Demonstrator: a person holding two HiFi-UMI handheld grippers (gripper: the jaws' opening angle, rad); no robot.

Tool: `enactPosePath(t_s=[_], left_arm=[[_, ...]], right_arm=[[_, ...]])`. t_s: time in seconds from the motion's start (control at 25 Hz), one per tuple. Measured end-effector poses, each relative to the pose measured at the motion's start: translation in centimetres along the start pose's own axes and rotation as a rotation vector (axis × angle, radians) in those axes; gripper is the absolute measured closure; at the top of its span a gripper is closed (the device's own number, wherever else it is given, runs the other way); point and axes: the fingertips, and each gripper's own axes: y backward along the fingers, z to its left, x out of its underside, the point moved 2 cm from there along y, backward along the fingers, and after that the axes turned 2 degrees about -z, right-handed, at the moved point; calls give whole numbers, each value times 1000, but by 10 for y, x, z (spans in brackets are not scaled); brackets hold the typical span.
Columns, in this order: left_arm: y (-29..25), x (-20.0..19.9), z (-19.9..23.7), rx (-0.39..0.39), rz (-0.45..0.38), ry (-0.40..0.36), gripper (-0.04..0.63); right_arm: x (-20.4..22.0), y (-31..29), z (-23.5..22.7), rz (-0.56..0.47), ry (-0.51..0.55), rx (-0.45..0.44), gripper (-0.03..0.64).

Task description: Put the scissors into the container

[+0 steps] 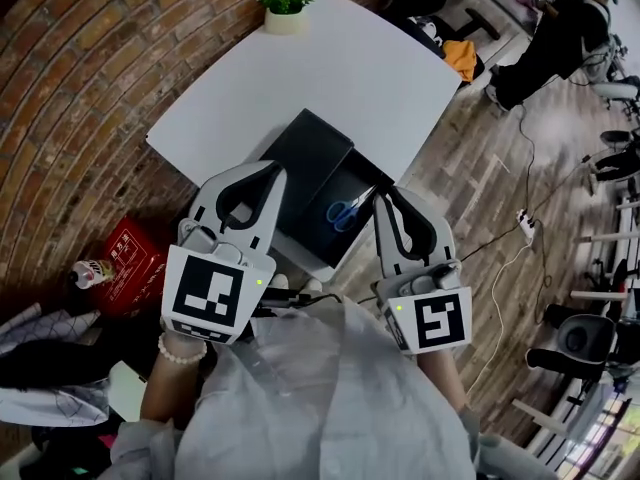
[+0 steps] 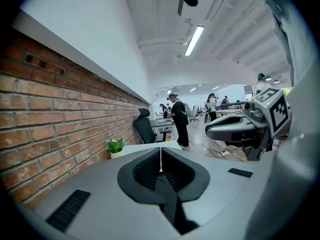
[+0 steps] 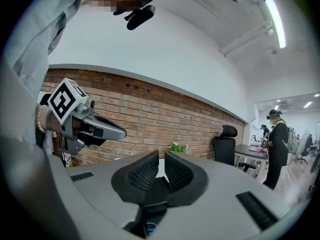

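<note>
Blue-handled scissors (image 1: 345,211) lie inside the open black container (image 1: 300,148) on the white table (image 1: 380,68). My left gripper (image 1: 272,168) hovers over the container's near left part, jaws pressed together and empty (image 2: 161,160). To the right of the scissors, my right gripper (image 1: 384,196) hangs at the container's near right corner. Its jaws stand almost together with only a thin slit and nothing in it (image 3: 161,159). Both gripper views look level across the room, so neither shows the scissors.
A potted plant (image 1: 287,3) stands at the table's far edge against the brick wall. A red bag (image 1: 130,263) sits on the floor to the left. Cables and a power strip (image 1: 525,223) lie on the floor at right, with office chairs and people beyond.
</note>
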Motion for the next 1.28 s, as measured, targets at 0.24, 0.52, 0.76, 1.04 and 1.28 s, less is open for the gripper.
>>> enactPosePath(t_s=[0.24,0.52,0.76,1.04,1.28], left_arm=[[4,2,-2,7,-3,22,574],[1,7,2,4,13,57,574],[-1,8,4,0,12,74,574],[-7,6,-1,23,1,73,574],[-7,5,-7,42,-4,66,574]], right_arm=[[-2,-5,3,1,-2,-16,554],[0,-6,2,10,5,-9,557],[1,-5,1,14,5,-2,557],[-2,-7,0,-10,-7,12,557],[3,-4,6,16,13,-14,558]])
